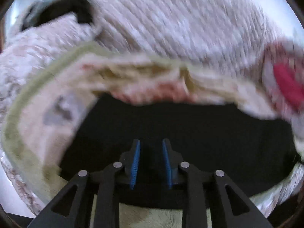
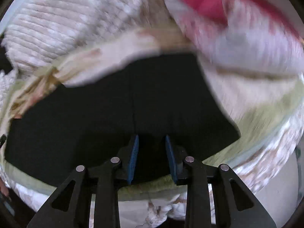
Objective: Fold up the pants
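The black pants [image 1: 199,125] lie flat on a pale fleece blanket and fill the lower middle of the left wrist view. My left gripper [image 1: 151,142] hovers over their near edge, its blue pads [image 1: 135,163] a little apart with no cloth pinched between them. Seen from the right wrist, the pants [image 2: 117,102] show a centre seam running away from the camera. My right gripper [image 2: 151,137] stands over that near edge too, jaws slightly parted, and its pads [image 2: 172,159] do not press on anything. Both views are blurred.
The pale fleece blanket with a green border [image 1: 24,102] [image 2: 266,102] surrounds the pants. Behind it lies a ribbed white cover [image 1: 180,22] [image 2: 57,22]. A red and white bundle [image 1: 286,83] [image 2: 218,1] sits at the far right. A dark item [image 1: 62,9] lies at the far left.
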{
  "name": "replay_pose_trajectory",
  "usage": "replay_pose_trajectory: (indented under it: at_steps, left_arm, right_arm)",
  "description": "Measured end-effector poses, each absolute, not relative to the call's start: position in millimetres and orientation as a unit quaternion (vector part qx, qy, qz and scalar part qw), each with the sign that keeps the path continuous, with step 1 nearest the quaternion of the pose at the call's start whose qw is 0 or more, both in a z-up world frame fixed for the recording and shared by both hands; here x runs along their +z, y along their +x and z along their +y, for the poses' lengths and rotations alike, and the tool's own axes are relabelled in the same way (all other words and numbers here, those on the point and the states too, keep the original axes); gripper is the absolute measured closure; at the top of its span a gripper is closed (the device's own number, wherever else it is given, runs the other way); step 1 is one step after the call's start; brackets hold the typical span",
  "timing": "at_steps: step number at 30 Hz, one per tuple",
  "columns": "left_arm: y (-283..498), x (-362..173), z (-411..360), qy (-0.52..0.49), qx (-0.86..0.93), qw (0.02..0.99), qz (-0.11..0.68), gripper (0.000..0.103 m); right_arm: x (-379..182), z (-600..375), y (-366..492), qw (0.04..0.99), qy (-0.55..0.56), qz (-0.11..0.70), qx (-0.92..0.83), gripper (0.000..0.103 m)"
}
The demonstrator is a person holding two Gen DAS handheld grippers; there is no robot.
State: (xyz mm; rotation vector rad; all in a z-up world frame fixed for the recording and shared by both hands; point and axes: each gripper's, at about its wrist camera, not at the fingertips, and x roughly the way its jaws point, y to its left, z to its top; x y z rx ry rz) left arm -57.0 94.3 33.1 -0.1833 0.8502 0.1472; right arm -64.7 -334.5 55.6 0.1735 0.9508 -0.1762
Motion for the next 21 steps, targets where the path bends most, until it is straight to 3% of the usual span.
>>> replay_pose_trajectory:
  at_steps: [6,12,17,21]
  left_arm:
    - [-34,35,86,-0.076,0.049,0.902,0.422,0.076]
    - [25,28,100,-0.038,0.075,0.903,0.422,0.070]
    - [37,2,145,-0.113,0.133,0.882,0.439,0.070]
    - [36,6,137,-0.084,0.140,0.884,0.438,0.070]
  right_arm:
    - [86,-332,-35,0.909,0.065,0.408,-0.049,0.073]
    - [69,-328,21,0.905,0.051,0.419,-0.061,0.073]
    - [58,-358,24,0.895,0.109,0.421,-0.100,0.075]
    - [64,-335,22,0.904,0.049,0.411,-0.108,0.073]
